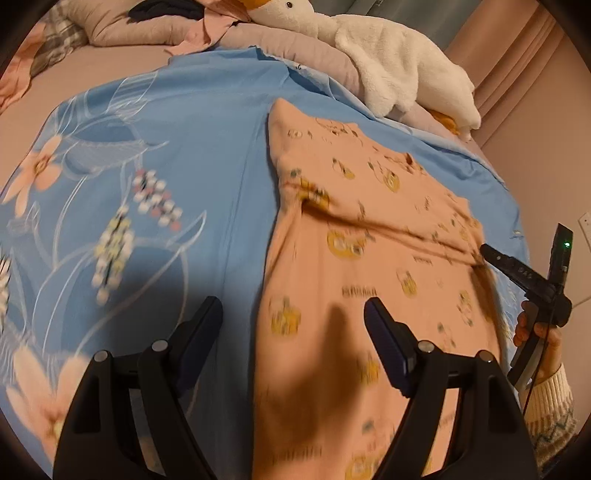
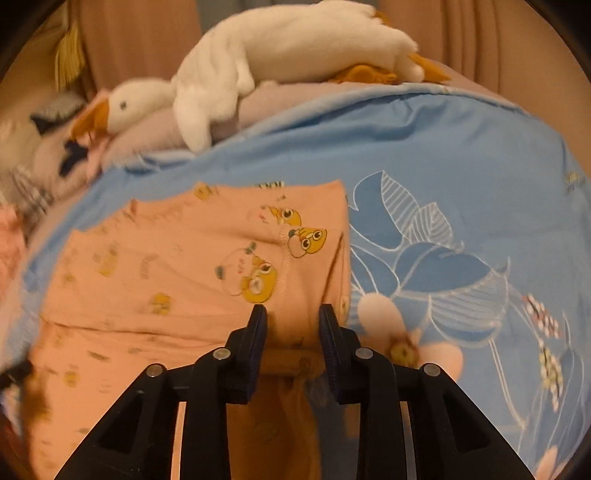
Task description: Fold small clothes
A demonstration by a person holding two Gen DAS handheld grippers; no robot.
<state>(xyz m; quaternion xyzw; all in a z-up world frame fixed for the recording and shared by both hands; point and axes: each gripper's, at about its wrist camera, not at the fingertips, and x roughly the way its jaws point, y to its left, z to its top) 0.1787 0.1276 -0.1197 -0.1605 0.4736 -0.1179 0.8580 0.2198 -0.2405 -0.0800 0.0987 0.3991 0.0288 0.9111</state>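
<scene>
A small peach garment [image 1: 362,258] printed with yellow cartoon ducks lies on the blue floral bed cover [image 1: 177,155], with a fold across its middle. My left gripper [image 1: 293,310] is open and empty, hovering over the garment's left edge. My right gripper [image 2: 292,314] is partly open above the garment's [image 2: 192,266] right part near its edge; a fold of peach cloth lies between the fingers lower down, and a grip cannot be told. The right gripper also shows in the left wrist view [image 1: 484,251] at the garment's right side.
A white plush goose [image 1: 388,55] lies on a mauve rolled blanket [image 1: 288,48] at the far side of the bed; it also shows in the right wrist view [image 2: 258,59]. Other clothes [image 1: 199,33] lie at the back left. Pink curtains [image 1: 517,55] hang behind.
</scene>
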